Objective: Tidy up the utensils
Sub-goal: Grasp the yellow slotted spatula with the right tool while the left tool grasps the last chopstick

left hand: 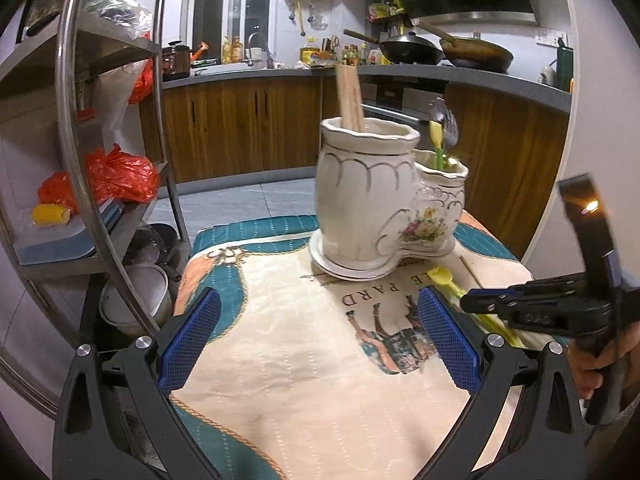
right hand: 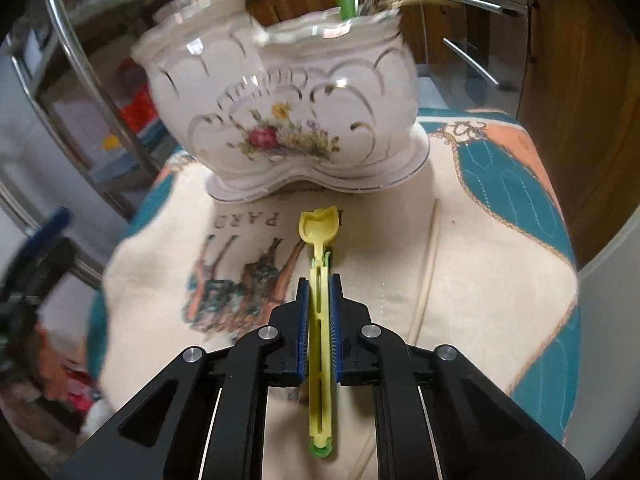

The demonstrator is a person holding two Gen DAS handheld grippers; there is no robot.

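Just short of the two-compartment ceramic utensil holder (right hand: 280, 112), above the printed tablecloth (right hand: 480, 288): right gripper (right hand: 319, 280) clamping mid-handle a light, stiff, probably slippery tulip-shaped plastic spoon (right hand: 319, 232), bowl pointing toward the holder; left gripper (left hand: 318, 300) hovering wide apart, holding nothing.

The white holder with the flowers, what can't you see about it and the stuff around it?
- Inside the ceramic holder: both views look from the side, so its walls hide the lower ends of the chopsticks, fork and other tulip spoon.
- Right wrist view: the chopsticks and fork tips are cut off by the top edge.
- Right gripper: its fingers cover the middle of the held yellow spoon.
- Left gripper is blurred there.
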